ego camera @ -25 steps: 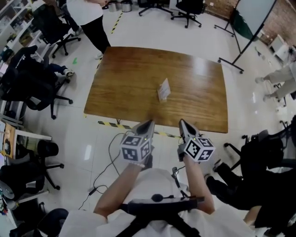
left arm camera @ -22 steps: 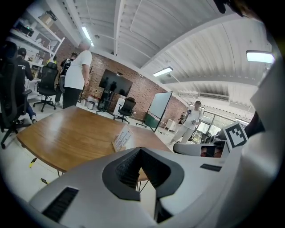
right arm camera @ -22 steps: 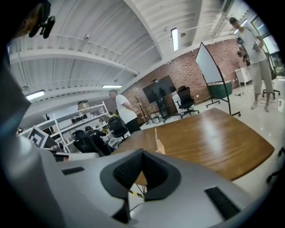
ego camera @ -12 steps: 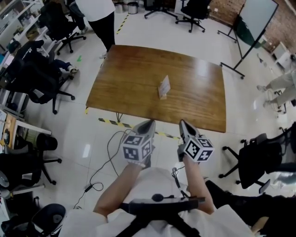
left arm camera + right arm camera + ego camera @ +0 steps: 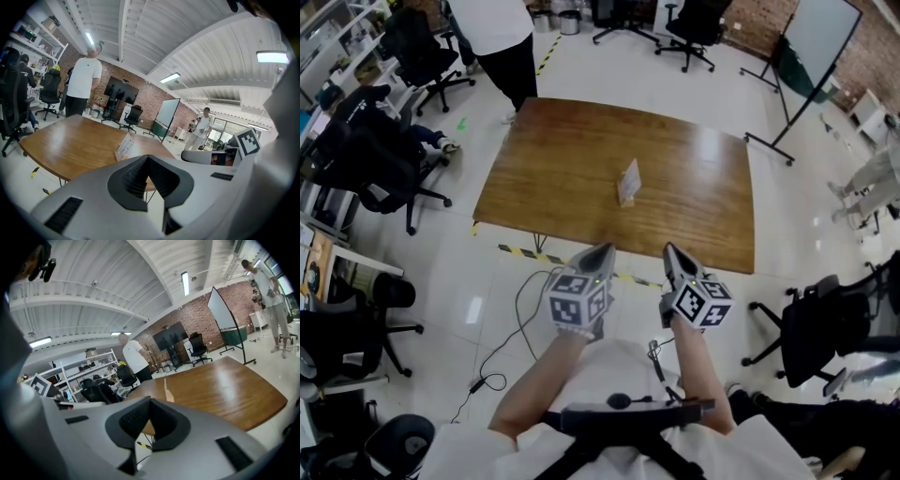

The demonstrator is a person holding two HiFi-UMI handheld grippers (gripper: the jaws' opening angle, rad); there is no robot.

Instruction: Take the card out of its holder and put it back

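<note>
Over the last second almost nothing shifts. The left hand-held gripper (image 5: 603,250) and the right hand-held gripper (image 5: 669,248) stay side by side in front of the person's chest, over the floor and short of the near edge of the tabletop (image 5: 553,159). Only the head view drifts a little, and a dark-clad person in a chair at the lower right slides out of it. The card (image 5: 629,177) stands in its holder (image 5: 623,199) exactly as it did a second ago.

Both hand-held grippers are clenched on nothing. Each one's own view shows its dark pads meeting at the tip, with only the distant tabletop beyond.

For the task this settles little. A card seated in its holder with both tools well away fits the time before it is pulled out, and equally the time after it has been slid back in.

The card sits near the middle of the tabletop, well apart from both tools. It stands on its long edge, which runs roughly from the near side of the tabletop to the far side, slanting slightly right. Its printed face looks toward the person's left and shows in the left gripper view. The right gripper view catches it almost edge-on, as a thin upright sliver.
</note>
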